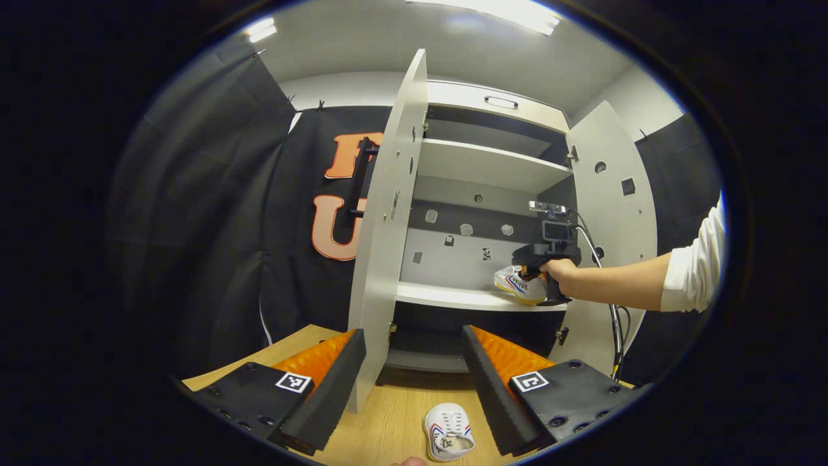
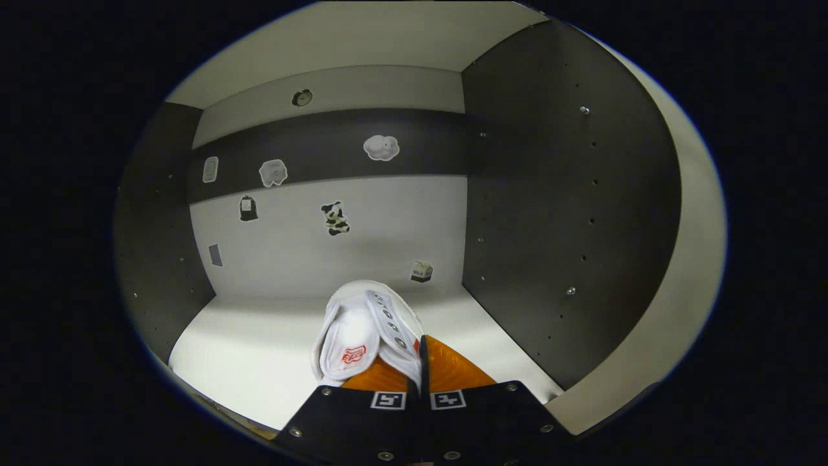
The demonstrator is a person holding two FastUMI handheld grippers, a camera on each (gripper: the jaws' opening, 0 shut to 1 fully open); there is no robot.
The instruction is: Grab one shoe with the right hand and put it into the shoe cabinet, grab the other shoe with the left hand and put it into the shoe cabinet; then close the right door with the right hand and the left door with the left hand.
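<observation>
My right gripper is inside the shoe cabinet, shut on the rim of a white shoe held just over the white shelf. The left gripper view shows that right gripper in a person's hand, with the striped white shoe at the right end of the middle shelf. The other white shoe lies on the wooden table, toe toward the cabinet. My left gripper hovers open above and around it, not touching it.
Both cabinet doors stand open: the left door swings out toward my left fingers, the right door behind the person's forearm. A cable hangs by the right door. The dark side wall is close on the right.
</observation>
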